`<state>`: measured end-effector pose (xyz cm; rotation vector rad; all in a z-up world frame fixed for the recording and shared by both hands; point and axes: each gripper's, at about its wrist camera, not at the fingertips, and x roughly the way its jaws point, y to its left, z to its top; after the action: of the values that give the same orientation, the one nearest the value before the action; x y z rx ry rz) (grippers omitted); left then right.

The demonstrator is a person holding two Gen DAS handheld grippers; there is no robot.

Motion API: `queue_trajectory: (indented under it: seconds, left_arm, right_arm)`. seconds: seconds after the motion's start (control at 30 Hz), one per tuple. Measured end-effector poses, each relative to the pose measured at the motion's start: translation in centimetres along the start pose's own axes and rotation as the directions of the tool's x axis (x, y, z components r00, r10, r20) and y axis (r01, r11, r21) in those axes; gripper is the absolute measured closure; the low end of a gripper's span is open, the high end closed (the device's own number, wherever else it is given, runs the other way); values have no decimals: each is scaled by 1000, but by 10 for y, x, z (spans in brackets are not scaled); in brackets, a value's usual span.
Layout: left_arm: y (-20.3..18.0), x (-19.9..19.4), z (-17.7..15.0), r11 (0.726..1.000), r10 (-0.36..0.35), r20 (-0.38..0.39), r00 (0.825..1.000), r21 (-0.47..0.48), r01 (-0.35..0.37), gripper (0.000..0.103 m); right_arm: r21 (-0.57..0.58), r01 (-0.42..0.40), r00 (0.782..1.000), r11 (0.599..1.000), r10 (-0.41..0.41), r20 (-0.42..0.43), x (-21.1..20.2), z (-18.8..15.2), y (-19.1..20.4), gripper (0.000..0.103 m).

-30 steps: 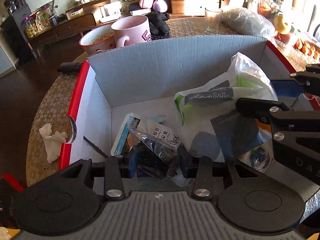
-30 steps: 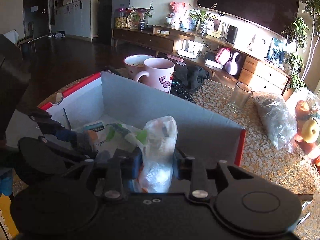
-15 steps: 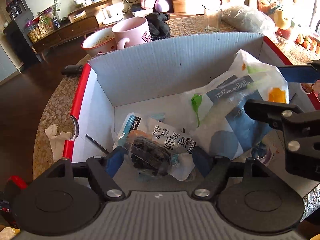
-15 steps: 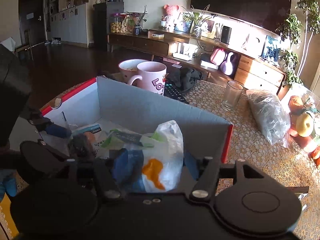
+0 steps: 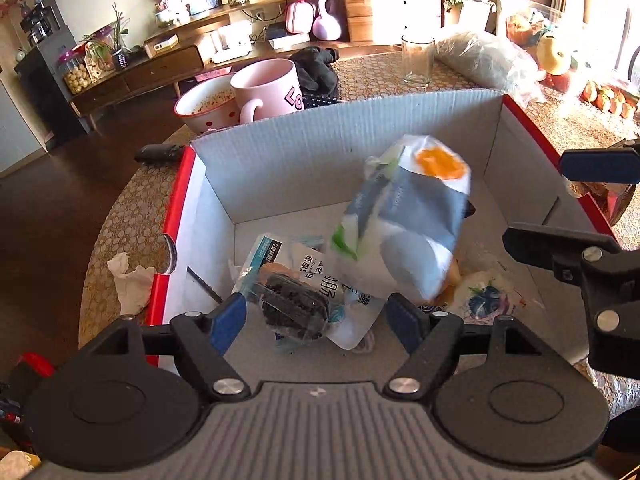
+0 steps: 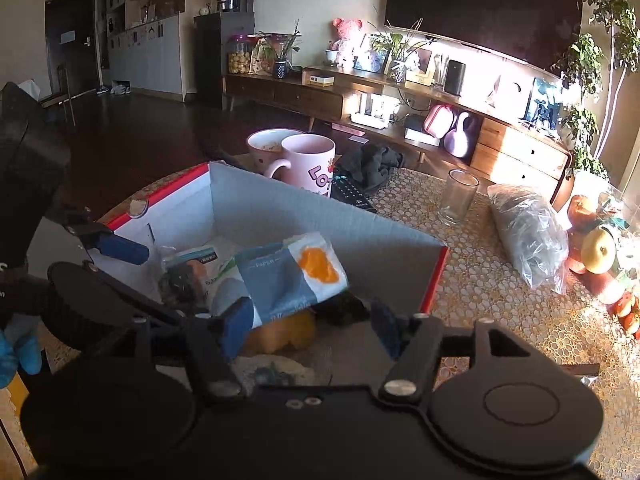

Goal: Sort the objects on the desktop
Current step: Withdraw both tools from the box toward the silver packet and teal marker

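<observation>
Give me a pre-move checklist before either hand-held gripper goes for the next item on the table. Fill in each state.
1. Left hand-held gripper empty: ok. Its jaws have just been opening; the dark snack packet lies loose between them, pads off it.
2. Right hand-held gripper empty: ok. Its jaws have just been opening, and the blue-and-white tissue pack is free of them.
3. Tissue pack settled: not ok, blurred and tilted above the floor of the cardboard box.
4. Both items inside the box walls: ok.
5. Crumpled tissue left on the table outside the box: ok, unobstructed.
6. Drinking glass upright, apart from the box: ok.
</observation>
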<state>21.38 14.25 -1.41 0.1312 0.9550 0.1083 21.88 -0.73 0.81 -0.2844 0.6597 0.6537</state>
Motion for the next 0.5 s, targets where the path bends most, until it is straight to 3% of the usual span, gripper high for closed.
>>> queue_trajectory:
  seconds: [0.5]
  left_arm:
    - [-6, -35, -13, 1000, -15, 34, 999, -11, 15, 20]
  right_arm:
    - [-16, 2, 999, 1000, -2, 38, -41, -9, 4, 24]
